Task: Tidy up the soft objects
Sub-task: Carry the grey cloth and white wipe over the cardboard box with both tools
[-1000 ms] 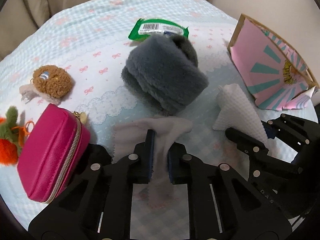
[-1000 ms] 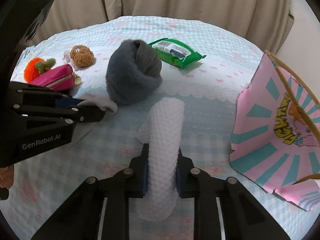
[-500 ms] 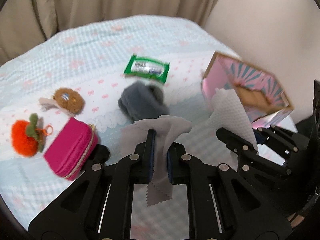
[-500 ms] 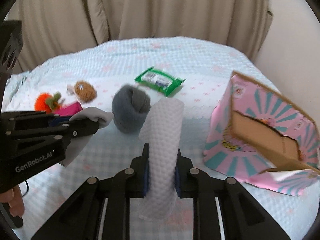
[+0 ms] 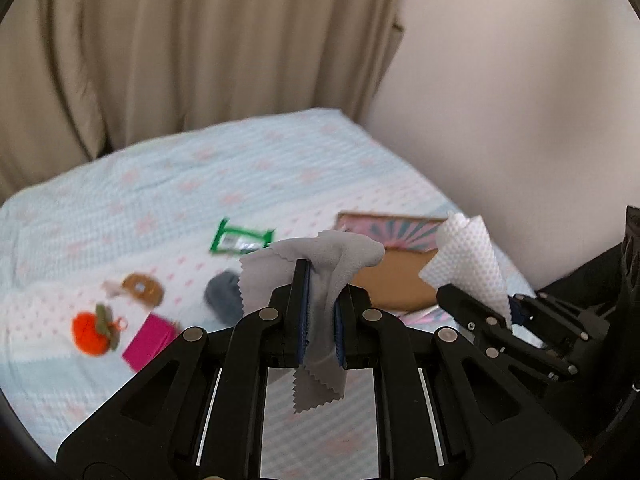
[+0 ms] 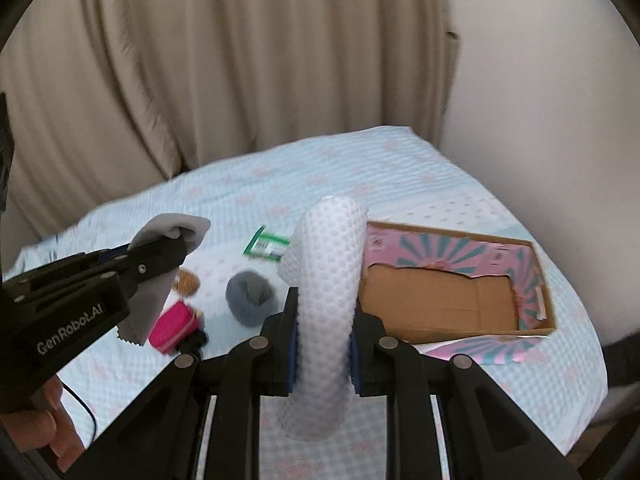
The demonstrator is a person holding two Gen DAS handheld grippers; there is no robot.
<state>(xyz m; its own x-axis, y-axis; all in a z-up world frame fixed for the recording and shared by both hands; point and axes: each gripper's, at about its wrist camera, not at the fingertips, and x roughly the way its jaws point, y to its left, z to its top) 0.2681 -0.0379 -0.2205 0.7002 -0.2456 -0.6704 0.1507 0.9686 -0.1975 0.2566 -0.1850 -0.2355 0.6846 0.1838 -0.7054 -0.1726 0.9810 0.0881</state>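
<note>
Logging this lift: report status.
Left gripper shut on grey cloth. Right gripper shut on white textured cloth. Both aloft. Open box below, unobstructed.

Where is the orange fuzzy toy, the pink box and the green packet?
orange fuzzy toy (image 5: 90,332), left wrist view, its round orange body.
pink box (image 6: 452,304), right wrist view, its brown inside floor.
green packet (image 5: 240,237), left wrist view, its middle.

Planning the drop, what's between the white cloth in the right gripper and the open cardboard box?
Nothing. In the right wrist view the white cloth, held up in the right gripper, sits just left of the box, with only bedspread below.
</note>
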